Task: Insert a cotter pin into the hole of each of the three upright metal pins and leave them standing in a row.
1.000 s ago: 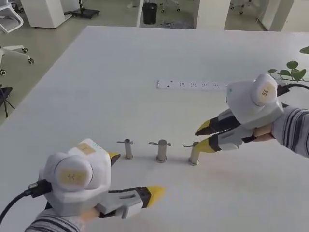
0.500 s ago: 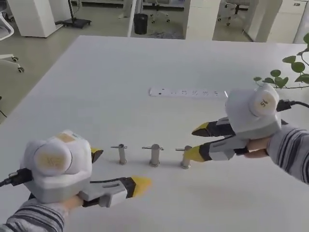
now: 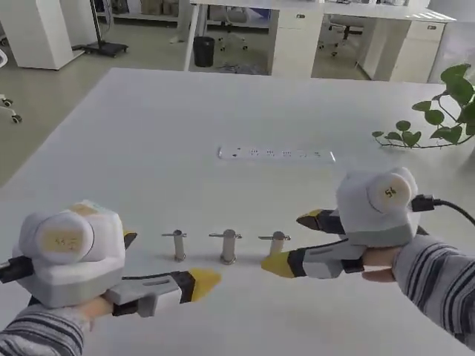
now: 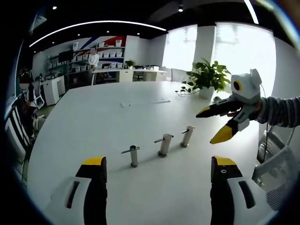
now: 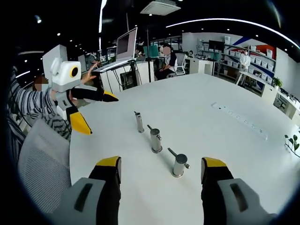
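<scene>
Steel-grey metal pins (image 3: 228, 248) all cottered; right gripper (image 3: 286, 242) retreats
Its jaws, apart and empty, have drawn back from the pin just ahead; left gripper (image 3: 169, 257) also gapes empty; the row stands upright between them, a cotter pin (image 3: 217, 236) through each; task looks finished.

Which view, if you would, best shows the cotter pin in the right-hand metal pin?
The right gripper view: right-hand metal pin close, cotter pin plainly through it. Head and left gripper views show both small.
</scene>
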